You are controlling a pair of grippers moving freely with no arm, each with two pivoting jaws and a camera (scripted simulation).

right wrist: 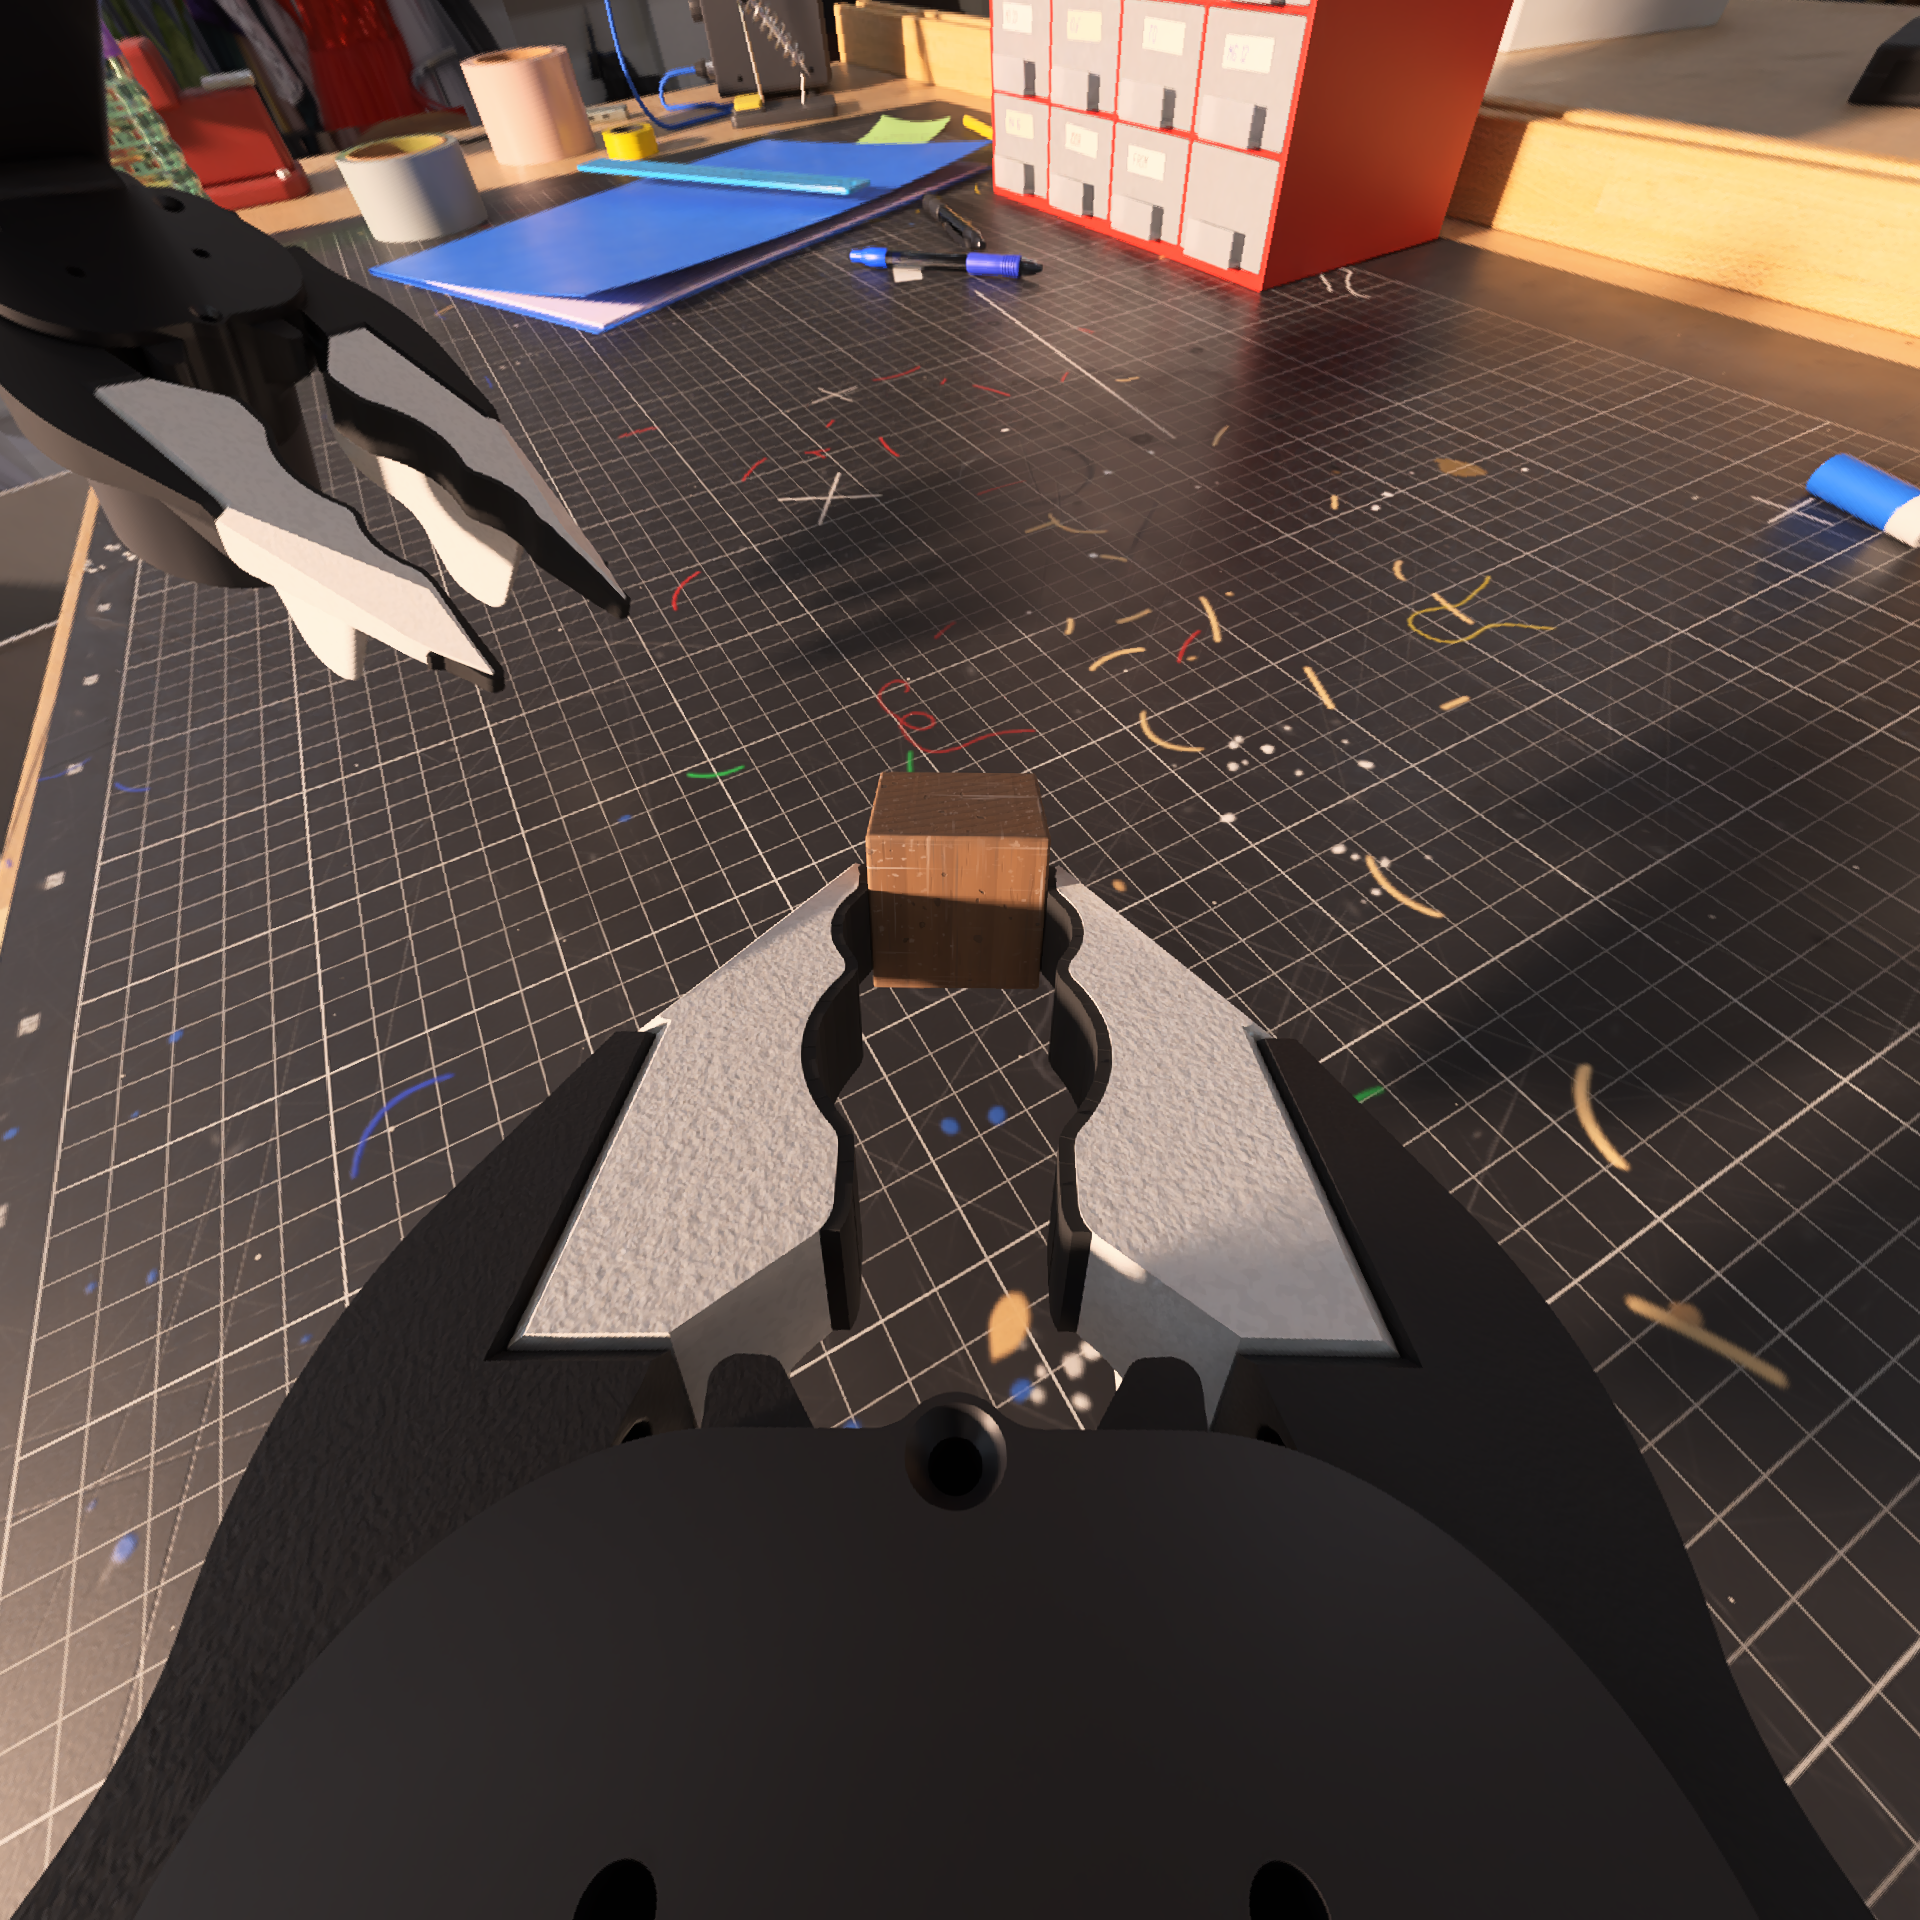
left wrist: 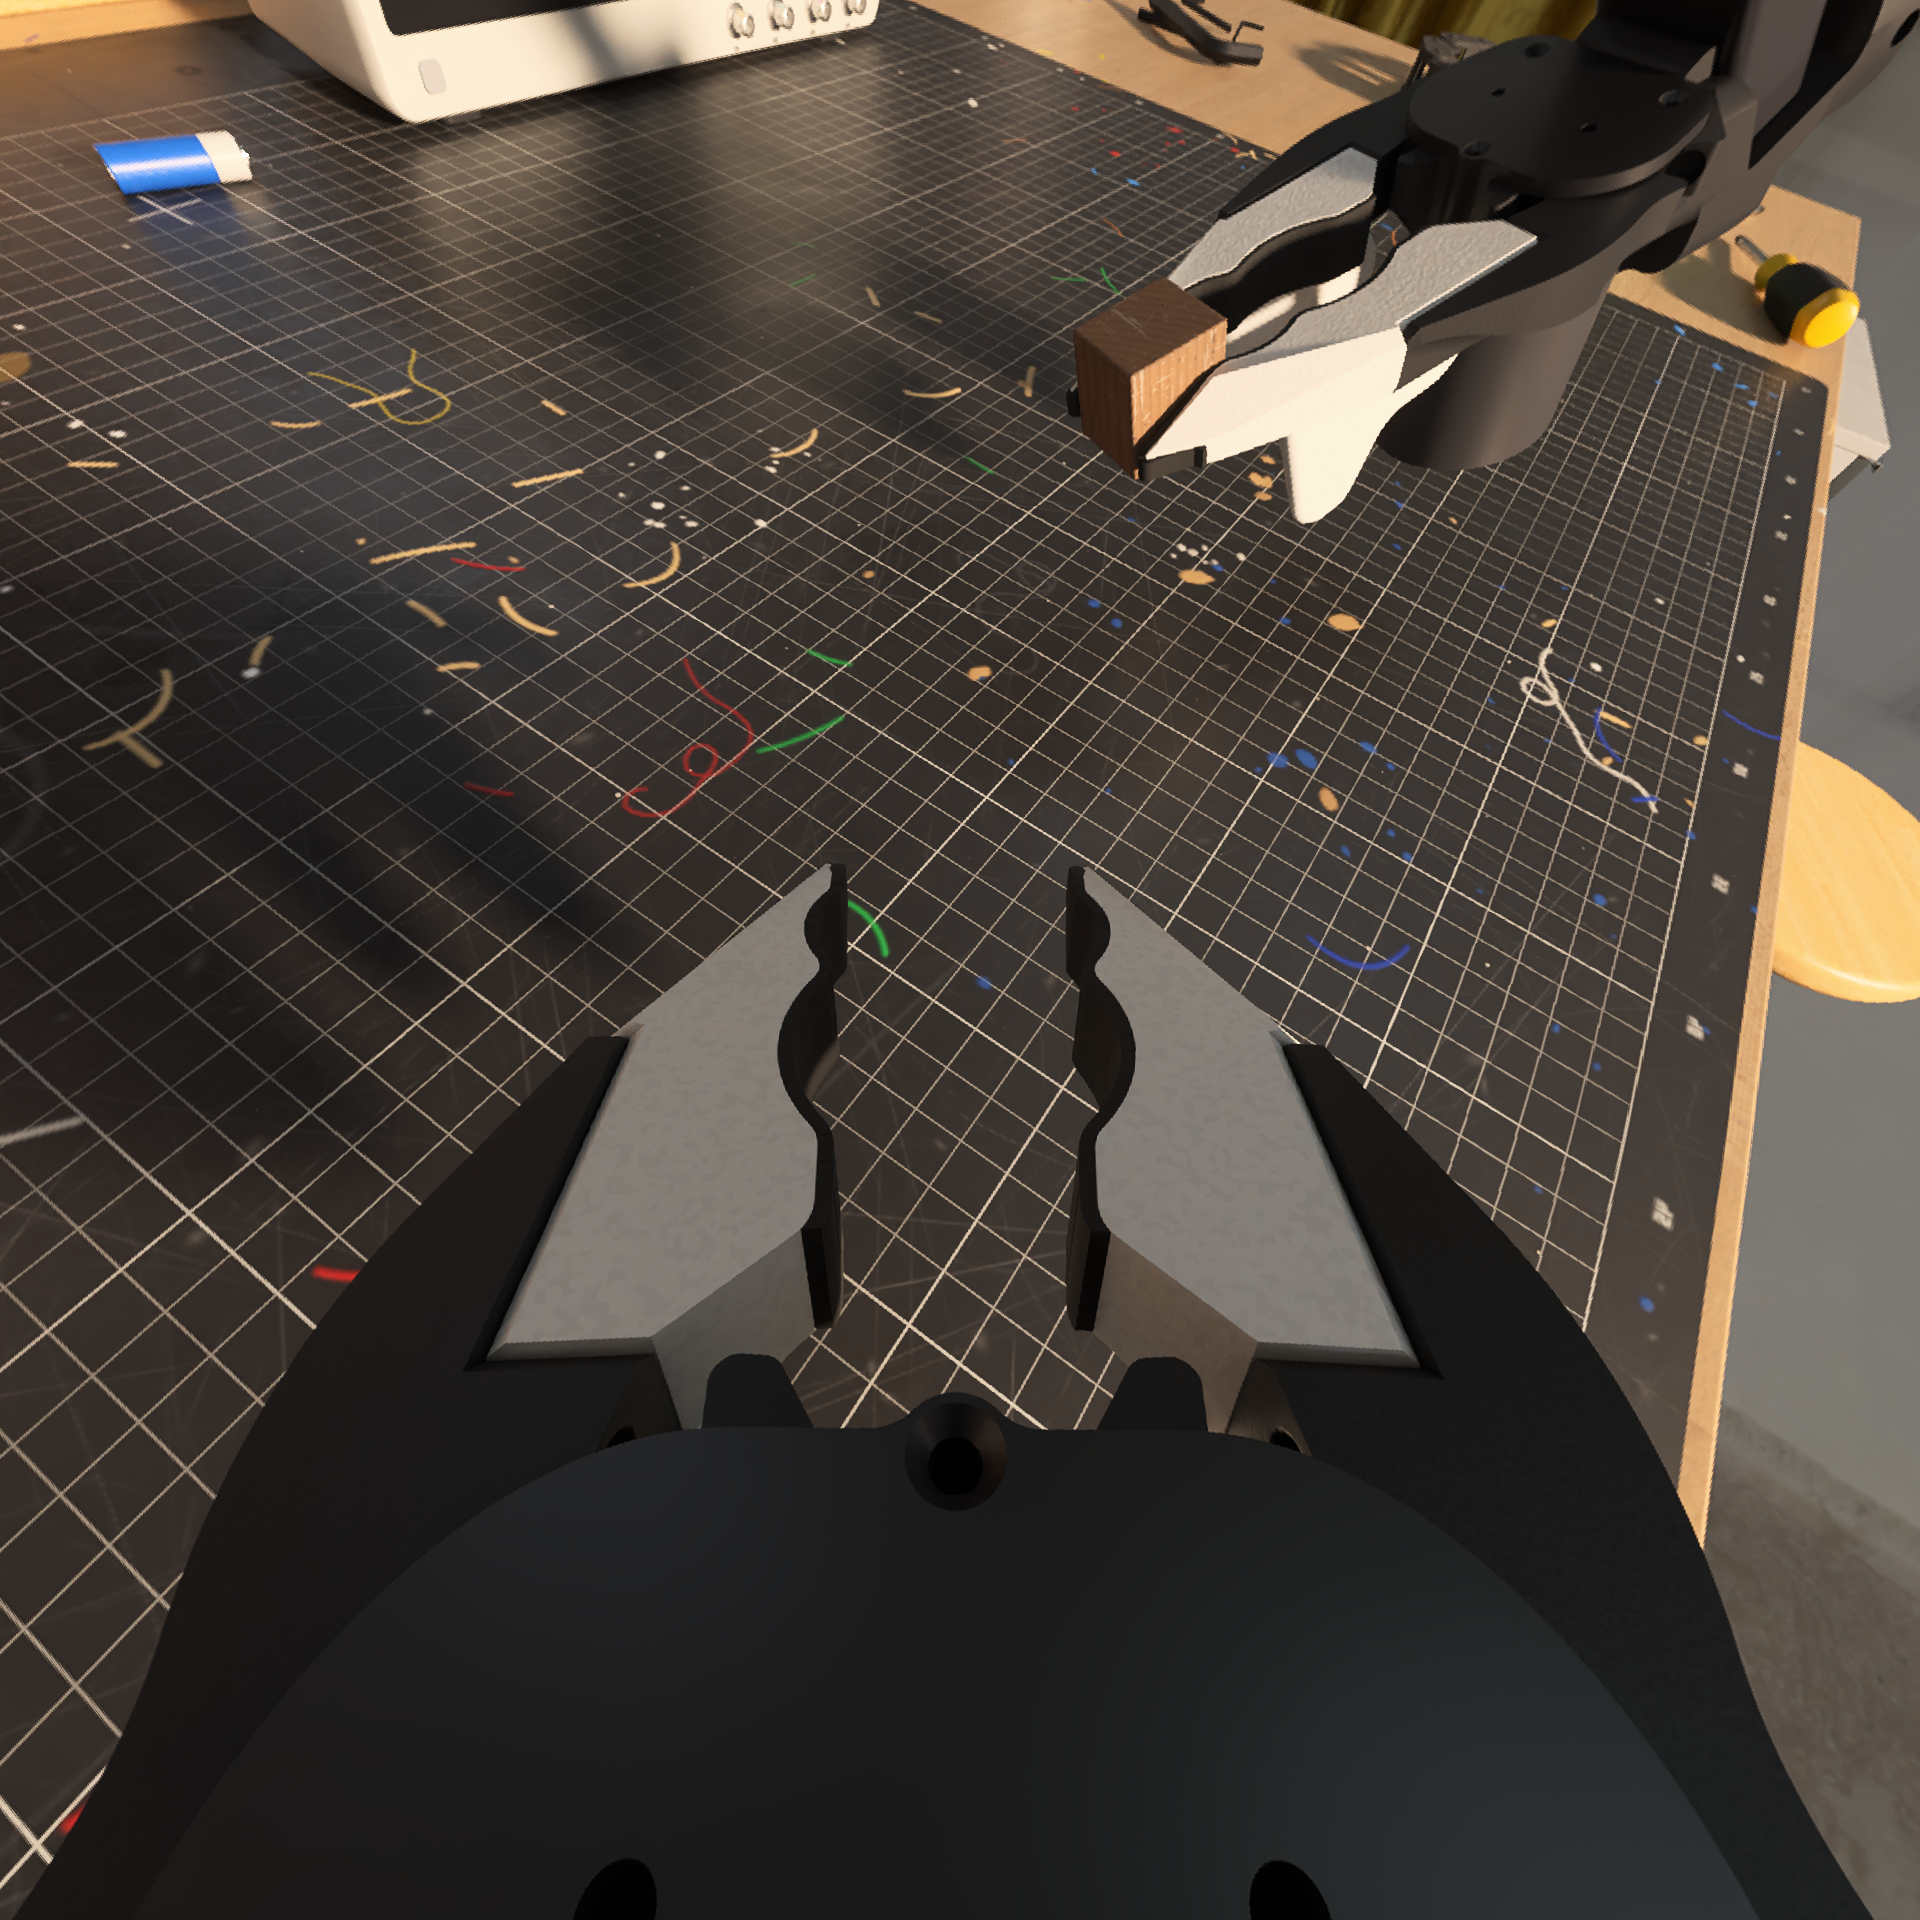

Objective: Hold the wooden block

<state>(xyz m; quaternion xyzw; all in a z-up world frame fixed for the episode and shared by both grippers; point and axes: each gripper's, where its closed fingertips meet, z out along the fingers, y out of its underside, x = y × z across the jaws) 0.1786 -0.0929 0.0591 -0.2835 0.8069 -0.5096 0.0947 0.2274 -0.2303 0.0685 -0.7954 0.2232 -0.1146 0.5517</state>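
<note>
The wooden block is a small brown cube. My right gripper is shut on it at the fingertips and holds it above the black cutting mat. In the left wrist view the block shows at the upper right, pinched at the tips of the right gripper. My left gripper is open and empty above the mat, well short of the block. It also shows in the right wrist view at the upper left, to the left of the block.
A blue and white eraser and a white device lie at the mat's far side. A screwdriver lies by the table edge. A red drawer cabinet, blue folders, pens and tape rolls stand beyond.
</note>
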